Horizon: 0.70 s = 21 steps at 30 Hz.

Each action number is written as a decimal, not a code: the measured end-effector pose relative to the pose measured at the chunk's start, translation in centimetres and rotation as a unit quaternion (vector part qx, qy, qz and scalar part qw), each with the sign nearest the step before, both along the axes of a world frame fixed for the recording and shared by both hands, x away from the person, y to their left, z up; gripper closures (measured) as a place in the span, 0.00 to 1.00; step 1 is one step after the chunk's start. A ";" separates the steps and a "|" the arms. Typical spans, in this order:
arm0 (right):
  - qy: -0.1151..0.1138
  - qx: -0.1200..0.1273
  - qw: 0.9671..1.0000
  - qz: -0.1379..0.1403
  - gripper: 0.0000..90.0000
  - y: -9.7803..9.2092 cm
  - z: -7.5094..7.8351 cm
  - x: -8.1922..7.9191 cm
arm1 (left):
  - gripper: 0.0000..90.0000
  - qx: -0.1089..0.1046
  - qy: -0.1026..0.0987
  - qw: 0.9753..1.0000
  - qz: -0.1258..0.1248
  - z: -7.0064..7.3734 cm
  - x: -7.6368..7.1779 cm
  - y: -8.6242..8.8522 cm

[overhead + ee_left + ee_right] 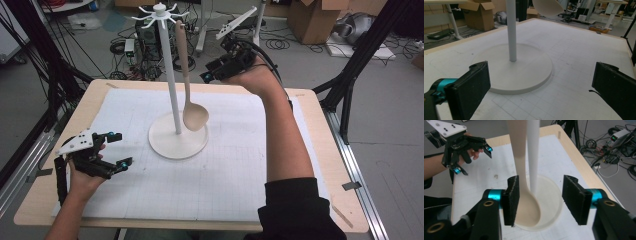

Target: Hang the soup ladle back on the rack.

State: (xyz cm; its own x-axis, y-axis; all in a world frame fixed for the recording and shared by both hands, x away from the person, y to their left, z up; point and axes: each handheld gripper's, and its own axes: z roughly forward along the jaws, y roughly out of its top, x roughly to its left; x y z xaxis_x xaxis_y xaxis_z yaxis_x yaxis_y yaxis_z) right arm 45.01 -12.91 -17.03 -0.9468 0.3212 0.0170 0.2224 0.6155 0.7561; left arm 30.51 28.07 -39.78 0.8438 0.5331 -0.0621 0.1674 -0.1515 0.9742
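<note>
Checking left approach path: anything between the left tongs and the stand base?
Nothing: bare gridded mat between left tongs and stand base, per left gripper view.

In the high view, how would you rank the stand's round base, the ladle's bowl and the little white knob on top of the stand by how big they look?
1. Round base, largest.
2. Ladle's bowl.
3. Knob, smallest, though it is higher and closer to the camera, which doesn't change its rank.

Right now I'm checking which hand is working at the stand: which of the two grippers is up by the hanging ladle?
The right gripper, raised beyond the stand's pole, jaws open beside the ladle. The left gripper sits low over the table's near-left corner.
</note>
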 end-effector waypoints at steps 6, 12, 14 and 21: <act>-0.002 -0.003 1.000 -0.017 0.45 -1.7 -0.1 -0.6 | 0.02 0.001 -0.001 1.000 0.000 0.0 0.0 0.0; -0.020 -0.024 0.999 -0.026 0.39 -3.8 -0.1 -2.1 | 0.02 0.002 0.001 1.000 0.003 0.0 0.0 -0.1; -0.021 -0.021 0.999 -0.034 0.37 -4.5 -0.1 -2.5 | 0.02 0.003 0.000 1.000 0.001 0.0 0.0 -0.1; -0.023 -0.004 0.998 -0.056 0.31 -6.9 -0.9 -3.1 | 0.02 0.005 0.000 1.000 0.000 0.1 0.0 -0.2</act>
